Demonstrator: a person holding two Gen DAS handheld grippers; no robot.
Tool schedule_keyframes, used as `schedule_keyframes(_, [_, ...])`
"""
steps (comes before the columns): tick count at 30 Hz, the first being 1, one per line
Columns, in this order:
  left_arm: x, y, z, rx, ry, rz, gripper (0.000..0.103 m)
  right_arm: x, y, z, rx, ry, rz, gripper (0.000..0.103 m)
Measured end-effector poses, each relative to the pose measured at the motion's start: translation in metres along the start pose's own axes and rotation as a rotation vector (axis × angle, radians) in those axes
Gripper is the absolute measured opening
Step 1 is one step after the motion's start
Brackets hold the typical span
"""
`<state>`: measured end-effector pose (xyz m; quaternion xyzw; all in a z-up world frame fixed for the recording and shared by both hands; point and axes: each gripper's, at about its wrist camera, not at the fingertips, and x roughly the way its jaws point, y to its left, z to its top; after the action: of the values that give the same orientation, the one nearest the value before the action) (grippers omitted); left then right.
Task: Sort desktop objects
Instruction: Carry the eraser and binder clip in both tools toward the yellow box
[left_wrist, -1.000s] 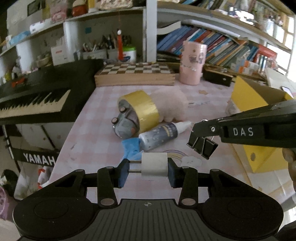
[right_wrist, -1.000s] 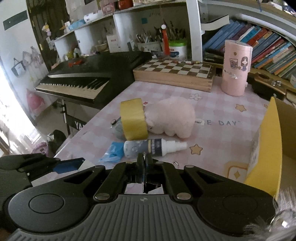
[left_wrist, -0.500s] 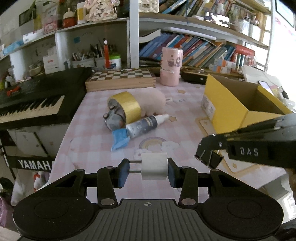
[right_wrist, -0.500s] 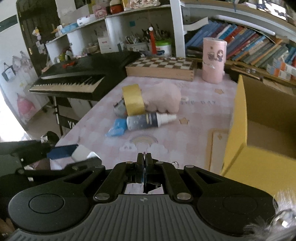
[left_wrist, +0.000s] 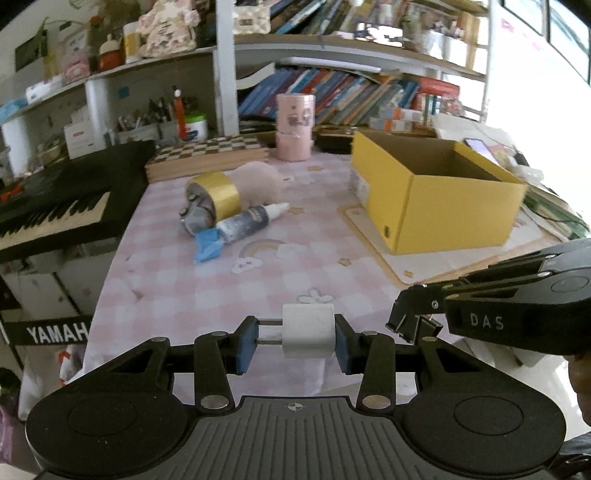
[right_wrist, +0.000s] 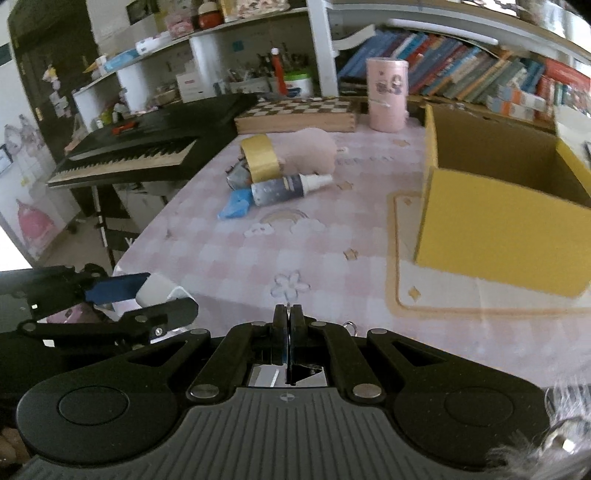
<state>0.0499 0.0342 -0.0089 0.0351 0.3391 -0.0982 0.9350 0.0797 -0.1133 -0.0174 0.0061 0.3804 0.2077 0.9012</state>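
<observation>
Both grippers had pulled back from the pile toward the near edge of the table (left_wrist: 177, 280), so the yellow box (left_wrist: 454, 210), cut off at the frame's right a second earlier, now showed whole. The left gripper (left_wrist: 293, 341) was clamped on a white plug (left_wrist: 308, 336), its prongs pointing at the left pad. The right gripper (right_wrist: 287, 325) was closed tight on a black binder clip (left_wrist: 413, 325), which in the left view hung from the fingertips just right of the plug; in the right view only a wire loop showed beside the pinched fingers.

On the pink checked cloth, the pile lay well ahead: a tape roll (left_wrist: 218, 194) leaning on a pink plush (left_wrist: 260, 181), a grey object (left_wrist: 195, 219) under the roll, a spray bottle (left_wrist: 251, 219) lying in front, and a blue wrapper (left_wrist: 208, 245) touching the bottle's base. The open box stood on a mat to the right, well apart from the pile. A chessboard (right_wrist: 295, 112) and a pink canister (right_wrist: 386, 94) sat at the far edge, a keyboard (right_wrist: 147, 147) to the left.
</observation>
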Motion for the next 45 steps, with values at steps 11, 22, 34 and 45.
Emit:
schedule_keyframes(11, [-0.015,-0.035,-0.019,0.103,-0.002,-0.111,0.041,-0.038,-0.009,-0.045,0.099,-0.009,-0.096,0.002])
schedule_keyframes(22, [-0.01,-0.074,-0.017,0.217,-0.006,-0.252,0.041,-0.071,-0.03,-0.072,0.21,-0.027,-0.226,0.002])
schedule_keyframes(34, [-0.003,-0.097,-0.014,0.288,-0.004,-0.32,0.041,-0.088,-0.047,-0.082,0.285,-0.044,-0.294,0.002])
schedule_keyframes(45, [0.008,-0.105,-0.003,0.29,0.0,-0.309,0.041,-0.083,-0.062,-0.072,0.274,-0.041,-0.283,0.002])
